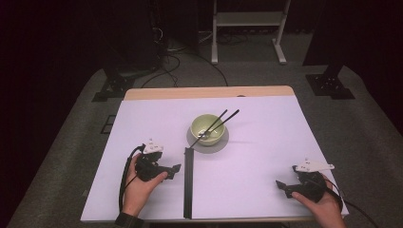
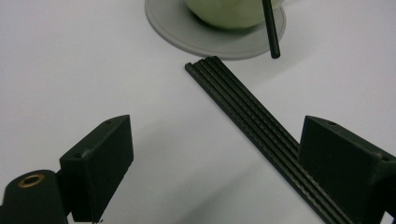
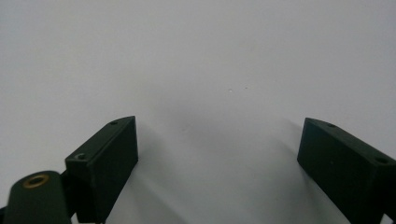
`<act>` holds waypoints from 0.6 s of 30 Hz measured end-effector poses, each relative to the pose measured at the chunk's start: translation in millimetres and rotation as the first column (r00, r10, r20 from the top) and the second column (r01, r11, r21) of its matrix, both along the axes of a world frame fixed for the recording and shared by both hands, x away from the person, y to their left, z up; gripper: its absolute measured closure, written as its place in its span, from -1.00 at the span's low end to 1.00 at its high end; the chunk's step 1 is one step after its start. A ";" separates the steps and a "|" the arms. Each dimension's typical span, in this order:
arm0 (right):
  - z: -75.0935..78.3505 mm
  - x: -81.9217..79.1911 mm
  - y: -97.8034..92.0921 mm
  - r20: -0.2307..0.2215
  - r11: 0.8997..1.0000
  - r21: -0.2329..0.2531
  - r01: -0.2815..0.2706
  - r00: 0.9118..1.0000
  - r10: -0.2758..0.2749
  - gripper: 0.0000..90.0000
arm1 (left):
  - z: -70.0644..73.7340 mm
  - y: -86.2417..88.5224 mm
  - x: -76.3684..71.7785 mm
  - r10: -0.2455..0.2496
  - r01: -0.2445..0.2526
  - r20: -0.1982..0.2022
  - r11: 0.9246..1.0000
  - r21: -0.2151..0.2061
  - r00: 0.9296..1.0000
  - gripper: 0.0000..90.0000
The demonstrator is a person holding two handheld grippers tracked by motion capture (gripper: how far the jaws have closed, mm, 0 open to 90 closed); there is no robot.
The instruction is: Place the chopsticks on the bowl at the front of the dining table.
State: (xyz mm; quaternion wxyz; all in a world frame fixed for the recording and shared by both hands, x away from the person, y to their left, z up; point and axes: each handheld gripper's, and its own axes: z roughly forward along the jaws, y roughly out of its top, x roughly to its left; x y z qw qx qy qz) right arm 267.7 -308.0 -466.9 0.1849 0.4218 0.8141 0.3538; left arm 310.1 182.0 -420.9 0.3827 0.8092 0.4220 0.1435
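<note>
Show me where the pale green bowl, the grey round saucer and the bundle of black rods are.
Pale green bowl (image 1: 207, 128): high view, on its inner wall.
Grey round saucer (image 2: 177, 29): left gripper view, on its bare rim.
Bundle of black rods (image 1: 188, 183): high view, mid-length on the bundle.

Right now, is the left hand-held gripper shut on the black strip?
No: the left hand-held gripper is open, its jaws wide apart over the table, and the black strip lies untouched between them.

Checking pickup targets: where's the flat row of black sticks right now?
High view: the flat row of black sticks lies on the white table, left of centre, running from the grey saucer to the near edge, just right of the open left gripper.
</note>
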 end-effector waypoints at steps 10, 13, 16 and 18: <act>0.0 0.0 0.1 0.000 1.000 0.000 0.001 1.000 -0.001 -0.76 | -15.7 -4.6 -11.3 -0.005 0.005 -0.017 1.000 0.018 1.000 -0.79; 0.0 -0.1 0.1 0.000 1.000 0.000 0.001 1.000 -0.001 -0.76 | -21.3 -7.5 -14.9 -0.007 0.008 -0.028 1.000 0.029 1.000 -0.79; 0.0 0.0 0.1 -0.001 1.000 0.001 0.001 1.000 -0.001 -0.76 | -23.5 -9.8 -17.2 -0.010 0.011 -0.031 0.999 0.036 0.999 -0.79; 0.0 0.0 0.1 0.000 1.000 0.001 0.001 1.000 -0.001 -0.76 | -23.9 -11.3 -18.8 -0.011 0.012 -0.024 0.999 0.038 1.000 -0.79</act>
